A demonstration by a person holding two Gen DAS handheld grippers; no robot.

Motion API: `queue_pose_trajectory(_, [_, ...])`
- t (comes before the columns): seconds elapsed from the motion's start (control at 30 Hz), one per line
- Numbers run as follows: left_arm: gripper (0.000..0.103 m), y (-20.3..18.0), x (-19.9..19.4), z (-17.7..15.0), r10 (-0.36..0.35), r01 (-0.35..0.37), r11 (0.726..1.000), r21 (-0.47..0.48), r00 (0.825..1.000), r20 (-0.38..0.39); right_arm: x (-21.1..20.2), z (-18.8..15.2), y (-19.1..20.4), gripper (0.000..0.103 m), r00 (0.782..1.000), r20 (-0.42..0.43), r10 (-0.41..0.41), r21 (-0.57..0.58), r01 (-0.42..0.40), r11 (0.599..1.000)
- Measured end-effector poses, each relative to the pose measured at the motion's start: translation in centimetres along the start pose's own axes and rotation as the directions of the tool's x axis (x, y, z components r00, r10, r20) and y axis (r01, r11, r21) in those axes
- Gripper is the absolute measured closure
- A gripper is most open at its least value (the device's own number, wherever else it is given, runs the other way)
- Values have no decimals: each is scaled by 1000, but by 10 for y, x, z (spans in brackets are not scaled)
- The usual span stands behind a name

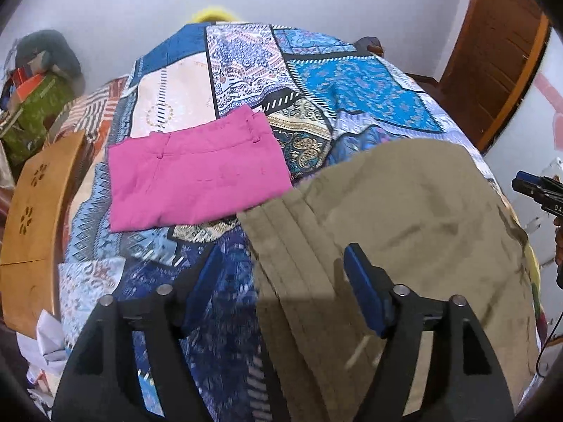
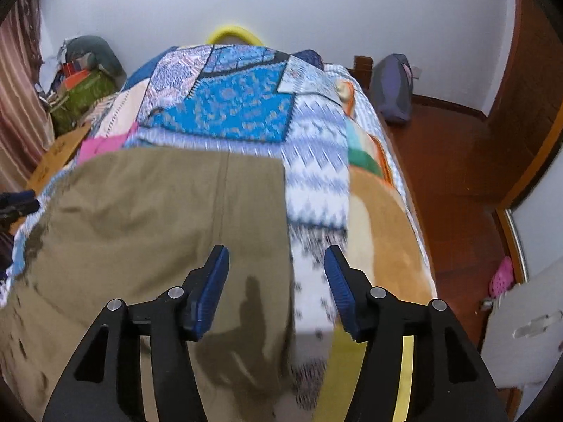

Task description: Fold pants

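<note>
Khaki pants on the bed, partly folded

We see the khaki pants (image 1: pixel 404 218) lying flat on the patterned bedspread (image 1: pixel 352 81), doubled over so that several layered edges stack in parallel ridges along their left side. The cloth is olive-tan, lightly creased, with a long seam running down the middle in the right wrist view (image 2: pixel 169 211). Their far left corner lies just beside the folded pink pants (image 1: pixel 197 176).

White walls (image 2: pixel 316 7) all rnd; red-brown wood floor (image 2: pixel 440 147) at rt; wooden door (image 1: pixel 492 56); bed w/ patchwork cover (image 1: pixel 352 81); striped curtain (image 2: pixel 17 105) far left.
</note>
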State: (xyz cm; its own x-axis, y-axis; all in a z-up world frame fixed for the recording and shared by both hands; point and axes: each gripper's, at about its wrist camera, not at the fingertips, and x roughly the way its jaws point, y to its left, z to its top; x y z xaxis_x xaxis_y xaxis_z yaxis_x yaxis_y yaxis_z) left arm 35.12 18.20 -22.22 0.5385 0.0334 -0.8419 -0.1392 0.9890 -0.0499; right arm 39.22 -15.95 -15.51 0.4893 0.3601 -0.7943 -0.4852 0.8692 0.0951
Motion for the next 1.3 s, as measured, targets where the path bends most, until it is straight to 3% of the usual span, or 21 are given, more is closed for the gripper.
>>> queue_pose_trajectory(0.17, [25, 9, 34, 13, -42, 41, 998, -38, 998, -49, 40, 28, 2, 49, 1000, -15, 19, -9, -19, 1000])
queue_pose_trajectory(0.37, [25, 10, 50, 18, -99, 96, 994, -49, 994, -50, 89, 49, -4, 49, 997, -64, 43, -9, -44, 999])
queue_pose_trajectory(0.57, [25, 7, 56, 20, -92, 91, 995, -30, 995, -40, 109, 50, -3, 48, 992, -82, 99, 23, -97, 995])
queue_pose_trajectory(0.63, [27, 10, 57, 21, -97, 96, 994, -44, 995, -34, 109, 49, 1, 54, 992, -76, 103, -1, -103, 995])
queue_pose_trajectory(0.67, [29, 10, 57, 22, -98, 96, 994, -48, 995, -32, 109, 49, 2, 64, 992, -72, 107, -11, -108, 994])
queue_pose_trajectory(0.73, [34, 11, 56, 23, -93, 91, 995, -48, 995, -26, 109, 48, 7, 80, 997, -64, 32, -50, -35, 998])
queue_pose_trajectory(0.77, [43, 10, 54, 23, -92, 91, 995, -38, 996, -20, 108, 48, 7, 88, 998, -61, 12, -63, -16, 998])
queue_pose_trajectory(0.87, [48, 5, 48, 25, -53, 53, 999, 1, 999, -2, 105, 48, 10, 97, 999, -40, -19, -78, 16, 997])
queue_pose_trajectory(1.1, [51, -5, 19, 38, 72, -82, 993, 87, 991, 110, 89, 68, 22, 99, 991, 58, -119, -131, 125, 983])
queue_pose_trajectory(1.3, [51, 2, 0, 55, 109, -122, 990, 70, 980, 169, 64, 102, 35, 100, 975, 160, -152, -128, 173, 976])
